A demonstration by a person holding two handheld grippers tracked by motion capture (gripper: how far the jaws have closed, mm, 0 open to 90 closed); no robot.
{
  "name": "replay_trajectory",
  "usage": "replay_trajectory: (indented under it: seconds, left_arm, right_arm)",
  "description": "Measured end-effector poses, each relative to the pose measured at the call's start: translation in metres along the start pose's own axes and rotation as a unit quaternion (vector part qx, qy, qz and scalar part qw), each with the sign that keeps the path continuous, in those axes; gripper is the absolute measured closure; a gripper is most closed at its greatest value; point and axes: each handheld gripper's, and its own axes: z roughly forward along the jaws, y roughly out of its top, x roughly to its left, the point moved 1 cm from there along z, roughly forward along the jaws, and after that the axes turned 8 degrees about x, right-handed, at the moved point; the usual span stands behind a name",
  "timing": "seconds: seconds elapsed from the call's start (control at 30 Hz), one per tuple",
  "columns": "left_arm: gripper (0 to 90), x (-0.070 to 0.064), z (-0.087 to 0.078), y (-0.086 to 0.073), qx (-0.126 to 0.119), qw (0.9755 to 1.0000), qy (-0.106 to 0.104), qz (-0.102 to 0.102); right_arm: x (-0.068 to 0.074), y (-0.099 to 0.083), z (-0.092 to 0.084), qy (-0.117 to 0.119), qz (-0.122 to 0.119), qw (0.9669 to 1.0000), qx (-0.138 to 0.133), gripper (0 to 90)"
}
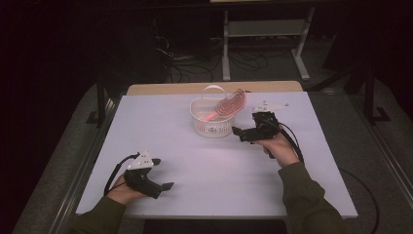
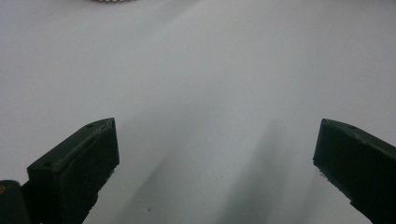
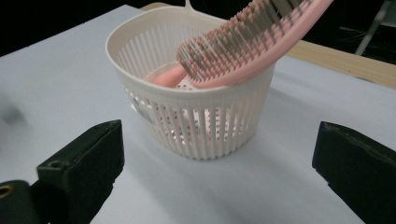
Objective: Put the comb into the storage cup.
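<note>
Now the right claw (image 1: 237, 132) gapes empty just beside the basket (image 1: 207, 127), brush (image 1: 228, 107) leaning over its rim; one nudge could tip it. Left claw (image 1: 168, 185) rests wide, empty, on the tabletop (image 1: 204, 170).

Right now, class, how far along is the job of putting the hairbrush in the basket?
Done: the pink hairbrush sits in the white slotted basket, handle down, head leaning over the rim. In hand: nothing; the right gripper is open beside the basket, and the left gripper rests open. Left: probably only drawing back.
</note>
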Motion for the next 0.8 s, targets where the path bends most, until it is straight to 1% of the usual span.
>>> replay_trajectory:
  seconds: [0.1, 0.2, 0.23, 0.4, 0.57, 0.8]
  left_arm:
    - [0.1, 0.000, -0.001, 0.000, 0.000, 1.0000, 0.001, 0.000]
    - [0.1, 0.000, -0.001, 0.000, -0.001, 1.0000, 0.002, 0.000]
    - [0.1, 0.001, -0.001, 0.000, -0.002, 1.0000, 0.002, 0.000]
    - [0.1, 0.000, -0.001, 0.000, -0.002, 1.0000, 0.002, 0.000]
    - [0.1, 0.000, -0.001, 0.000, -0.002, 1.0000, 0.002, 0.000]
    - [0.1, 0.000, -0.001, 0.000, -0.001, 1.0000, 0.002, 0.001]
  right_arm:
    - [0.002, -0.006, 0.000, -0.003, -0.008, 0.9999, 0.012, 0.8]
    - [0.004, -0.010, -0.001, -0.003, -0.010, 0.9998, 0.016, 0.8]
    - [0.005, -0.013, -0.003, -0.003, -0.012, 0.9997, 0.019, 0.8]
    - [0.006, -0.022, -0.005, -0.003, -0.013, 0.9996, 0.024, 0.8]
    - [0.007, -0.030, -0.010, 0.002, -0.012, 0.9996, 0.026, 0.7]
    - [0.011, -0.041, -0.016, 0.007, -0.020, 0.9992, 0.034, 0.1]
